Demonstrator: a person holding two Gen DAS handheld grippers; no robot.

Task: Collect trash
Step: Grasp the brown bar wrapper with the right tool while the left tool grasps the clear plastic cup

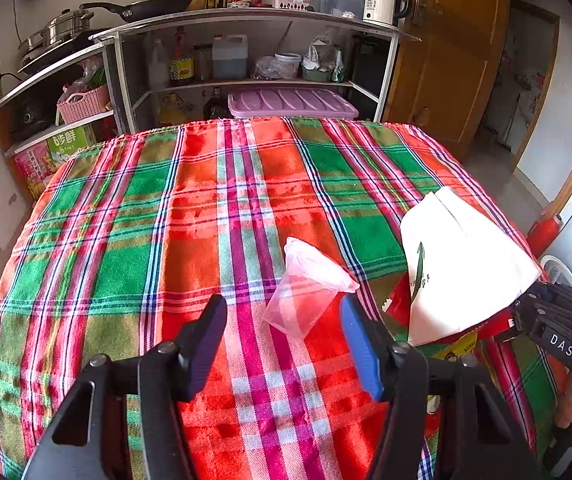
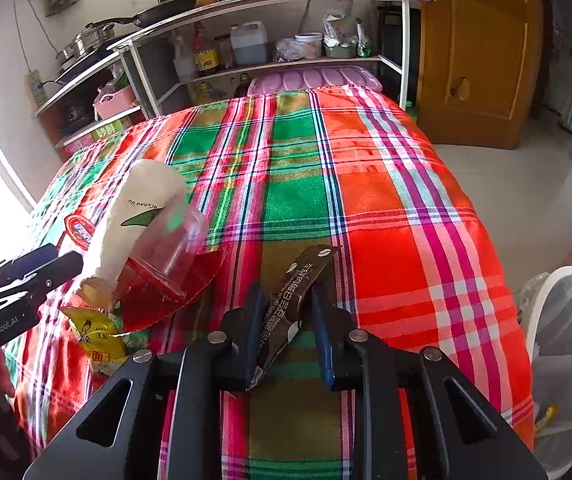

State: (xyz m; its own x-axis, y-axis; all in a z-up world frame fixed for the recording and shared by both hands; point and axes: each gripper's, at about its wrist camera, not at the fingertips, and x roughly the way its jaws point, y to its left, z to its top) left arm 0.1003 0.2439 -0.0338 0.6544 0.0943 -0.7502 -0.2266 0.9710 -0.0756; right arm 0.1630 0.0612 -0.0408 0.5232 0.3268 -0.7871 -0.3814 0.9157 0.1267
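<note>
plaid cloth (image 1: 206, 208) in red and green covers the counter. on it, the clear plastic cup (image 1: 306, 292) lies tipped between the spread fingers of the left tool (image 1: 284, 344), its right side at the blue pad, the other pad apart. just right of the cup, the right tool (image 2: 284, 320) pinches a brown wrapper (image 2: 286, 312), beside a white paper bag (image 1: 458, 264)

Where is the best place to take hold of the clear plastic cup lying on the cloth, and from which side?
Take the cup across its walls near the narrow base, coming from the near side: it lies on its side, base toward the left gripper, between its fingers.
</note>
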